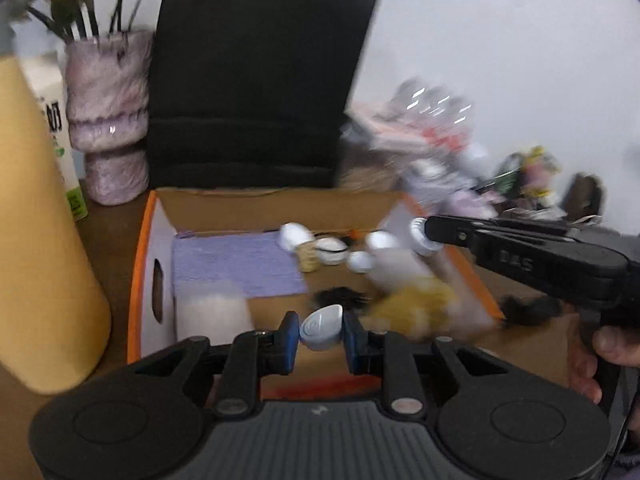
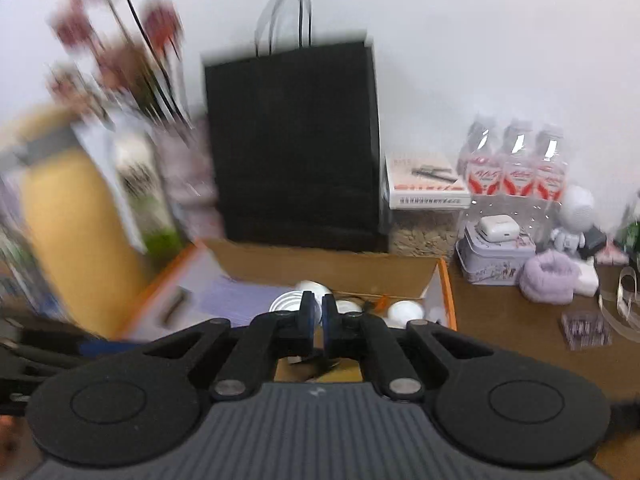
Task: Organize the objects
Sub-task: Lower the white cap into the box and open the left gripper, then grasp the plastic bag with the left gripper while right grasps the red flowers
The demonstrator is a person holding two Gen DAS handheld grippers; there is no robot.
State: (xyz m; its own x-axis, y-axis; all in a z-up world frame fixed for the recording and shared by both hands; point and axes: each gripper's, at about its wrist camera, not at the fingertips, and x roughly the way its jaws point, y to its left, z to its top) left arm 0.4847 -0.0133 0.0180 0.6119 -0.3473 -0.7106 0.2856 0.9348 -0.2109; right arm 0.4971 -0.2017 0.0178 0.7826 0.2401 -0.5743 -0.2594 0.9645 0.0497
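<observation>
Showing left hand-held gripper [image 1: 322, 334] pinching white case [image 1: 322, 327], right-wrist view misses it

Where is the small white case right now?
In the left wrist view, the small white case sits clamped in the left gripper, above the cardboard box's near edge.

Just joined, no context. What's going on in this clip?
A person is sorting small items into an open cardboard box on a cluttered table, with a handheld gripper in each hand. The left gripper is shut on a small white oval case, held above the box's near edge. The right gripper reaches in from the right over the box with a small white round piece at its tip. The box already holds a purple cloth and several small white pieces. Both views are motion-blurred.
</observation>
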